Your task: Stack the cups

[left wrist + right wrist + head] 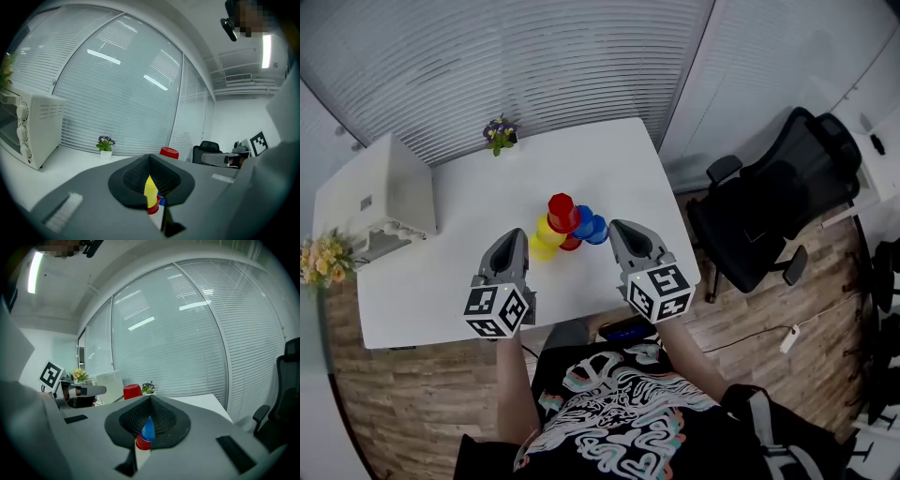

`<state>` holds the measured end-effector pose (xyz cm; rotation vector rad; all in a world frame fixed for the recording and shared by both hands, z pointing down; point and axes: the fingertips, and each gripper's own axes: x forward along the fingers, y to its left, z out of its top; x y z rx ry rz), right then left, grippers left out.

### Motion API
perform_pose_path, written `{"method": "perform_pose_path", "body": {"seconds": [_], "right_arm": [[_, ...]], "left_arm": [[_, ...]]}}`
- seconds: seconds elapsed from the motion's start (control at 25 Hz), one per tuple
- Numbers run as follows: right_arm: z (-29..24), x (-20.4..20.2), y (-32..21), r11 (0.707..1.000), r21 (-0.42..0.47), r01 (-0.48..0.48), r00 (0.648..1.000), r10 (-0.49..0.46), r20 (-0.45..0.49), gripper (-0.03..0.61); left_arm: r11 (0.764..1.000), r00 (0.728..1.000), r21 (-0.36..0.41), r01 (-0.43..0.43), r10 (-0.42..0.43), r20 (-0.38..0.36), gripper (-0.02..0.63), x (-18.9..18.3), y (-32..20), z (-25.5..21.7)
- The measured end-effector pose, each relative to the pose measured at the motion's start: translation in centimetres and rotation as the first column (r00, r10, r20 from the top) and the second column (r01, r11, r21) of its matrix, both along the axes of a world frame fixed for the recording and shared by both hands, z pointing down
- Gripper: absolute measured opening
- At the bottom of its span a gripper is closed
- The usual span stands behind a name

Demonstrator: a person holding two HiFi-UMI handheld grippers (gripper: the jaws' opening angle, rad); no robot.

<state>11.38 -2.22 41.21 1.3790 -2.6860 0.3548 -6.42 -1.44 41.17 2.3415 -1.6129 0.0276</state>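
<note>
Head view: white worktop (441, 272) carries a cluster of cups (567, 228) near its middle, with a red cup (562, 212) on top, yellow cups (545, 237) left and blue cups (591, 226) right. Left claw (517, 236) and right claw (619, 228) flank the cluster on the near side, empty.

Left gripper view: left claw (150, 161) pressed together, nothing held; a yellow cup (150, 190) shows beyond it, red cup (168, 152) above, flower pot (105, 143) far back.

Right gripper view: right claw (150, 400) together, empty; a blue cup (148, 429) shows beyond, red cup (132, 391) behind.
</note>
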Motion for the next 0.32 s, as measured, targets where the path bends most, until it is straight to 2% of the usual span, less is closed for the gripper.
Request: {"method": "perform_pose_path", "body": {"seconds": [0.32], "right_arm": [[0.27,-0.66,0.26,1.0,-0.006,0.015,1.0,-0.015,0.003,0.002]], "left_arm": [[1.0,1.0,-0.021,-0.009,0.009,-0.012,0.002,-0.44,0.48,0.68]]}}
